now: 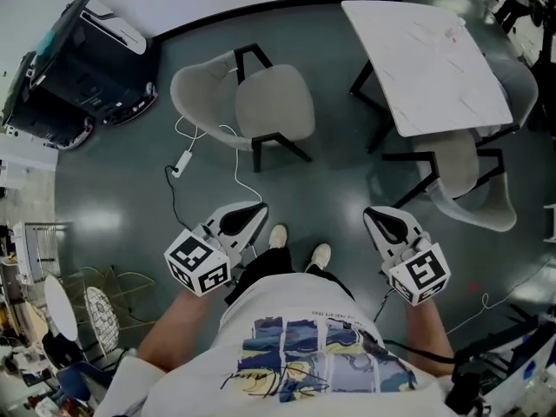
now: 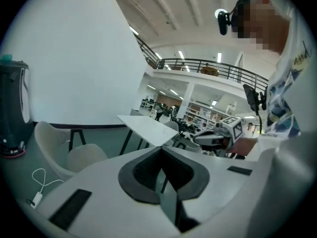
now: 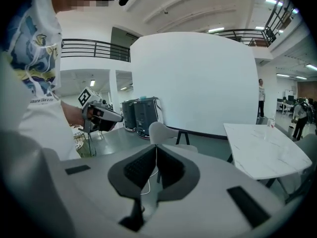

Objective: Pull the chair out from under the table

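A white square table stands at the upper right of the head view. A pale grey shell chair sits at its near side, its seat partly under the top. A second, matching chair stands free on the floor to the left of the table. My left gripper and right gripper hover low in front of me, apart from both chairs. Both are shut with nothing in them. In the left gripper view the jaws meet; in the right gripper view the jaws meet too.
A black wheeled machine stands at the upper left. A white cable with a plug block trails across the floor near the free chair. Wire racks and clutter fill the lower left. My shoes stand between the grippers.
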Tool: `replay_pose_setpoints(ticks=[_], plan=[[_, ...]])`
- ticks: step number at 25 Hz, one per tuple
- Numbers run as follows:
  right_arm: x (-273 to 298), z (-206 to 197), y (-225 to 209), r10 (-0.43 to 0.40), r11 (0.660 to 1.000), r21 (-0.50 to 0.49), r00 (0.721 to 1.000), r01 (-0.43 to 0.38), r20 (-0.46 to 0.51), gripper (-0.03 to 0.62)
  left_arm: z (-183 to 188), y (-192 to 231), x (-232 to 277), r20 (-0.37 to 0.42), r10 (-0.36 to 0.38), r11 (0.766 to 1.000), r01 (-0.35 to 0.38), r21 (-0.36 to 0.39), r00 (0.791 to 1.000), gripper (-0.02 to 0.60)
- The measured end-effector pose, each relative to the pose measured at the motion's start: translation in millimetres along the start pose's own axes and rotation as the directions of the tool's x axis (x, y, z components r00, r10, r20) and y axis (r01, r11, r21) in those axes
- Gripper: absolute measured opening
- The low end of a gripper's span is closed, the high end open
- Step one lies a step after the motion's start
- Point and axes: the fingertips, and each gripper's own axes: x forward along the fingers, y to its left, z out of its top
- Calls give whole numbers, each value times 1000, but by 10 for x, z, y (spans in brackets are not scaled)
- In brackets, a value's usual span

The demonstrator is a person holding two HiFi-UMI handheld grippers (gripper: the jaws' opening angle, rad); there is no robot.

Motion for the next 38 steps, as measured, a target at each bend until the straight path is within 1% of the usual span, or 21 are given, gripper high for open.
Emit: replay_pose_setpoints(ticks=[2,4,8,10,13,16,18,20,24,31,34,36,38], plan=[[7,51,165,8,1000,-8,1000,-8,11,15,-16,-237,-85,-13,-47,998,48,37,999,9],[33,105,359,15,1000,-11,1000,-14,18,15,-9,-386,-199,-17,-84,994,85,67,996,9],[169,266,801,21,999,-39,1000,-21,23,14,40,-445,-554,1,-133,984,132,120,991,9],[279,357,1076,28,998,-54,999,-27,26,14,17,-416,-811,2,-140,980,138,146,990,9],[469,479,1588,41,997,-64,998,-39,37,14,-94,-349,-1269,-18,-138,971,139,193,990,9],[653,535,2201,48,996,-83,998,-45,29,14,-274,-264,-1814,-13,-150,969,150,196,989,9],[740,558,2476,56,994,-96,998,-54,19,12,-367,-205,-2058,-12,-150,971,150,187,989,9],[777,570,2610,71,993,-95,997,-71,-5,11,-413,-164,-2165,-19,-144,974,145,171,989,9],[813,575,2668,82,994,-77,997,-83,-11,11,-472,-106,-2195,-33,-142,979,145,145,989,9],[926,646,2823,115,988,-106,993,-115,-4,11,-519,-76,-2284,-34,-133,981,137,138,991,9],[956,652,3027,114,988,-109,993,-114,-6,11,-614,-51,-2446,-40,-128,984,132,122,991,9],[995,664,3233,109,987,-116,994,-109,-8,11,-673,-19,-2627,-34,-127,983,131,125,991,9],[1011,663,3349,103,987,-119,995,-104,-11,11,-709,-9,-2723,-29,-133,983,135,126,991,9]])
